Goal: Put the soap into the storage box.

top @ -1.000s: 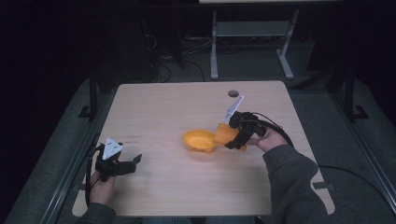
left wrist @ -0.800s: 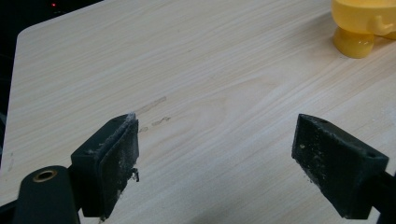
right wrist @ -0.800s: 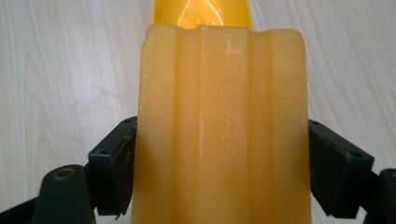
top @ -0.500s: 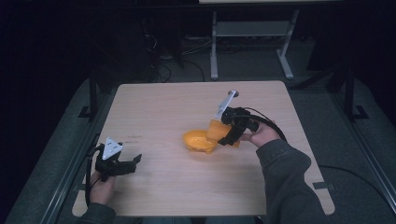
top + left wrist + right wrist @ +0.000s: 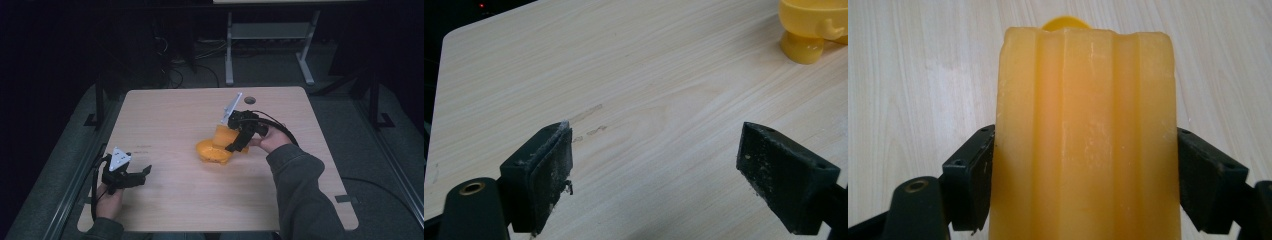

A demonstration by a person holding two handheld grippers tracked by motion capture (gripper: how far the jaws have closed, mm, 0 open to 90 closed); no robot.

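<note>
An orange bowl rests on the wooden table right of centre. A ridged orange piece is held against the bowl's right rim, with my right gripper shut on it. In the right gripper view the ridged piece fills the gap between both jaws, and a round orange edge peeks out beyond it. My left gripper stands open near the front left of the table, nothing between its fingers. The bowl shows far off at the top right of the left gripper view.
Faint scuff marks lie on the wood ahead of the left gripper. A small round hole sits near the table's far edge. A metal stand is on the floor behind the table.
My right gripper has carried the ridged orange piece leftward and brought it against the bowl. The left gripper has stayed in place.
</note>
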